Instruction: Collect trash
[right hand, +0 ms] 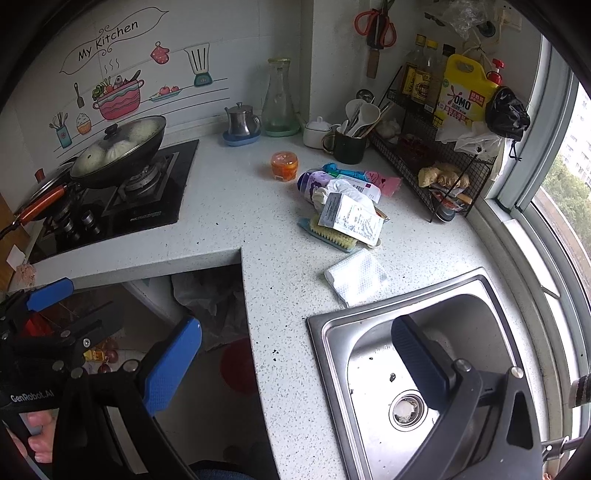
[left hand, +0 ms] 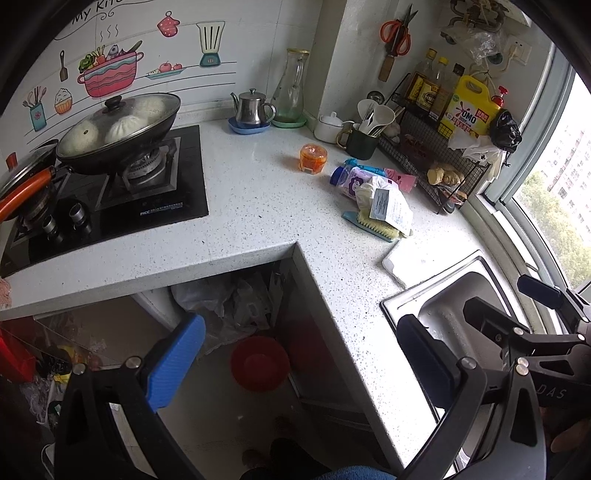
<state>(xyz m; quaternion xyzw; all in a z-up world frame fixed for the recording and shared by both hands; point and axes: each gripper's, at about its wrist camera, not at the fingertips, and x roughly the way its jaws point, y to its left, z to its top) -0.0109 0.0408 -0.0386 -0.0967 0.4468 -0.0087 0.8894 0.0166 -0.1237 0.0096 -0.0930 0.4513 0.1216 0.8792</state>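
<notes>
Tongs (left hand: 301, 354) agape above countertop (left hand: 258, 192)

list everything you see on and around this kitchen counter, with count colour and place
wok: 1, black, glass lid, on the stove, buns inside
kettle: 1, steel, on a blue dish by the wall
glass jug: 1, clear, in the corner
orange jar: 1, mid counter
trash pile: 1 heap, wrappers, bottle and carton, partly on a scrub brush
white cloth: 1, beside the sink
wire rack: 1, black, holds bottles and a yellow jug
scissors: 1, orange handles, on the wall
red basin: 1, on the floor
left gripper: open, empty
right gripper: open, empty
</notes>
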